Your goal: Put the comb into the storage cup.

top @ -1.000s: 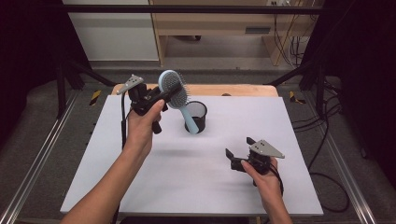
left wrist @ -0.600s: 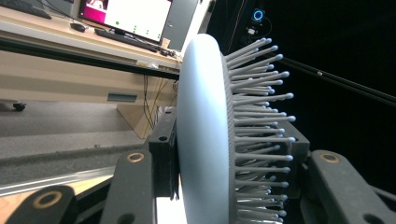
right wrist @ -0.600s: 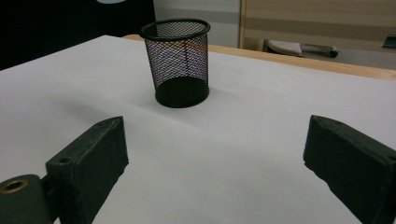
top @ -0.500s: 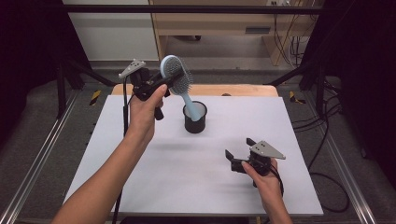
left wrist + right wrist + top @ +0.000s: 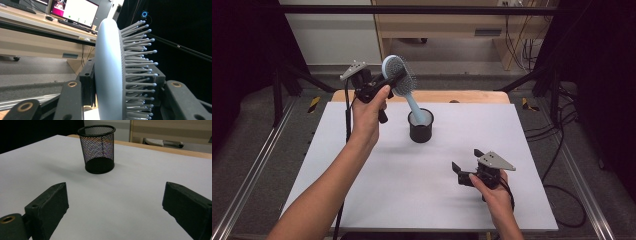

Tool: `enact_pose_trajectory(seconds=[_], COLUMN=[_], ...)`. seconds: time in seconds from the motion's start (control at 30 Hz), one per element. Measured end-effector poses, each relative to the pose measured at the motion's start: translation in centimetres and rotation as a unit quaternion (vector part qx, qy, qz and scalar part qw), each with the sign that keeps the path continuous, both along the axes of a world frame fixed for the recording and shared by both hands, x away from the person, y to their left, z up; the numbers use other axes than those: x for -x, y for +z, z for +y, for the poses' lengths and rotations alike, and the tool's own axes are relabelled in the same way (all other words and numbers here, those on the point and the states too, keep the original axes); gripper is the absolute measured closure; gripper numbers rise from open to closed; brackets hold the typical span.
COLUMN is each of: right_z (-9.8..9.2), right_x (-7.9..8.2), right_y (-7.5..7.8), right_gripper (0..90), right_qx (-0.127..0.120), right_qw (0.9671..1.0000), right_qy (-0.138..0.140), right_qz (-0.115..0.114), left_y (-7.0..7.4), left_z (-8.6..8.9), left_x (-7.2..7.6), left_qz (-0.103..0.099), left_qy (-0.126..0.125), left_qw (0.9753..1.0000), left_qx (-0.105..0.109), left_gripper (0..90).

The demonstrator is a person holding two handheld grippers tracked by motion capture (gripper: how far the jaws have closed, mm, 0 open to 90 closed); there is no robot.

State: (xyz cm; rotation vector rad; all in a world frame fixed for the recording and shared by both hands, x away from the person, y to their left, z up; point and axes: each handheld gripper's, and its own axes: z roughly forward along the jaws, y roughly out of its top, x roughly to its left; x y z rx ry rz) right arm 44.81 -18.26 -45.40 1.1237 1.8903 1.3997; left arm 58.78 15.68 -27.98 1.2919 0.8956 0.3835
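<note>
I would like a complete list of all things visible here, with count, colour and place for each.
hairbrush: one, light blue, lifted above the cup, head clamped in the left gripper
mesh cup: one, black, upright on the mat, centre rear
mat: one, white, covering the table
table: one, wooden, edge showing behind the mat
left gripper: one, black, raised at rear left, shut on the brush head
right gripper: one, black, low at front right, jaws apart

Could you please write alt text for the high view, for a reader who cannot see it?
The left gripper holds a light blue hairbrush by its head above a black mesh cup, the handle pointing down towards the cup's mouth. The right gripper rests open on the white table.
</note>
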Motion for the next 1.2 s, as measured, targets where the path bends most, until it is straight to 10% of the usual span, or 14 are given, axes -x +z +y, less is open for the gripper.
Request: enact_pose_trajectory(seconds=[1.2], right_z=[-0.1], right_x=[0.2], right_y=[0.0], right_gripper=[7.8], right_qx=[0.015], right_qw=[0.9999], right_qy=[0.004], right_qz=[-0.003], left_y=[-1.5], left_z=[-0.9], left_x=[-1.8], left_qz=[-0.019], left_qy=[0.025], left_qw=[0.9994], left_qx=[-0.016], left_gripper=[53.2])
